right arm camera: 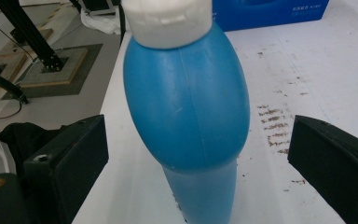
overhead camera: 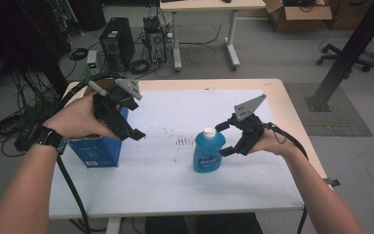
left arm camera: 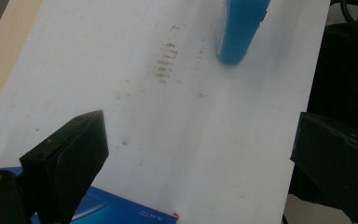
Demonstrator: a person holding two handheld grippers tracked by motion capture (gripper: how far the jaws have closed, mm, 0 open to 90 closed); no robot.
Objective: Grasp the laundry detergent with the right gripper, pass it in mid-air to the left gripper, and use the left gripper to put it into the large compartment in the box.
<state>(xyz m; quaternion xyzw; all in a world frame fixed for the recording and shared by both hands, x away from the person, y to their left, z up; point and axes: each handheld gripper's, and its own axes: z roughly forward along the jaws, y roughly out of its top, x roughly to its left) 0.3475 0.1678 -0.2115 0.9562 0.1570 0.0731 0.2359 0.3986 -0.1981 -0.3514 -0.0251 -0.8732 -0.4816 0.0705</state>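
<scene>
A blue bottle (overhead camera: 207, 152) with a white cap stands upright on the white table mat (overhead camera: 165, 170). My right gripper (overhead camera: 225, 138) is open just to its right, jaws apart at the level of the bottle's upper body without touching it. In the right gripper view the blue bottle (right arm camera: 186, 107) rises between the two spread jaws. My left gripper (overhead camera: 135, 119) hangs open above the right edge of a blue cardboard box (overhead camera: 97, 150). The left gripper view looks down past open jaws at the mat, the blue box's edge (left arm camera: 121, 210) and the blue bottle's base (left arm camera: 240, 28).
Brown smudges (overhead camera: 185, 141) mark the mat left of the bottle. The wooden table edge (overhead camera: 292, 117) runs close behind my right hand. Beyond the table lie a computer tower (overhead camera: 117, 41), cables, another desk (overhead camera: 209, 9) and a black frame post (overhead camera: 350, 53).
</scene>
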